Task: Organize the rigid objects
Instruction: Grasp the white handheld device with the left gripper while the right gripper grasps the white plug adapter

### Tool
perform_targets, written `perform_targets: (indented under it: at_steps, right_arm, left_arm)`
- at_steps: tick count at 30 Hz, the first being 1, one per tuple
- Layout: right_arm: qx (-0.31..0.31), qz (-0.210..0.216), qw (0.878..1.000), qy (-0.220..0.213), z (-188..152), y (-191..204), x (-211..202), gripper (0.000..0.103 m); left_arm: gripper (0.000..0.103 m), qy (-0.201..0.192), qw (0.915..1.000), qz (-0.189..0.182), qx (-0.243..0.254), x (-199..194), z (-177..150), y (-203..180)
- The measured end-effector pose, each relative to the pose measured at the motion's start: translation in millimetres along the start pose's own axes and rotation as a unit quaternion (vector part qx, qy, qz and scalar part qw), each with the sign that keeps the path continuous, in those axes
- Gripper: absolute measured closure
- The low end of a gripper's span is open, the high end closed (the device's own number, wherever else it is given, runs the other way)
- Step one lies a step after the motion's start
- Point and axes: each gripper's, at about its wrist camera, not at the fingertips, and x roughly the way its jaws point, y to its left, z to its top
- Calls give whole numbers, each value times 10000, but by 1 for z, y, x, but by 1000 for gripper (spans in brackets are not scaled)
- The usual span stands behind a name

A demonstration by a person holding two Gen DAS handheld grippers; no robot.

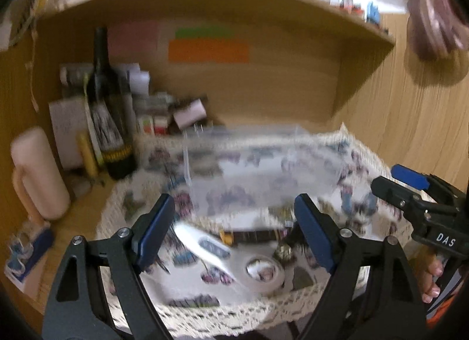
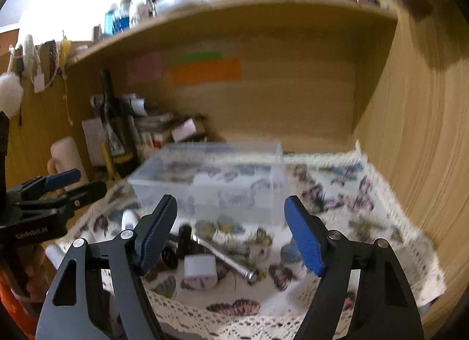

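Both jaws stand wide apart and hold nothing: my left gripper [image 1: 234, 233] and right gripper [image 2: 231, 233] hover over the butterfly cloth [image 2: 366, 193] on the bench. I see the clear plastic box [image 2: 211, 181] mid-cloth, with a thermometer [image 1: 205, 247], tape roll [image 1: 263, 272], metal rod [image 2: 228, 259] and white block [image 2: 200, 271] scattered near the front edge

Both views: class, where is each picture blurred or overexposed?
Left wrist view: motion blur smears the clear box and cloth; the gripper fingers stay sharp. Right wrist view: milder blur, box readable; top-left background blown white.
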Motion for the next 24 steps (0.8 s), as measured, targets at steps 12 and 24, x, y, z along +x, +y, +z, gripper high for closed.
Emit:
perform_targets:
  at_steps: [12,24]
  right_arm:
    - [57,278,9965,782,-38,4,32,41]
    - [-110,405,9925,1148,-51,15,57,48]
  left_arm:
    - [19,948,9951,91,-250,53,-39,-5]
    - [19,1012,9932,445,-367,33,-54,35]
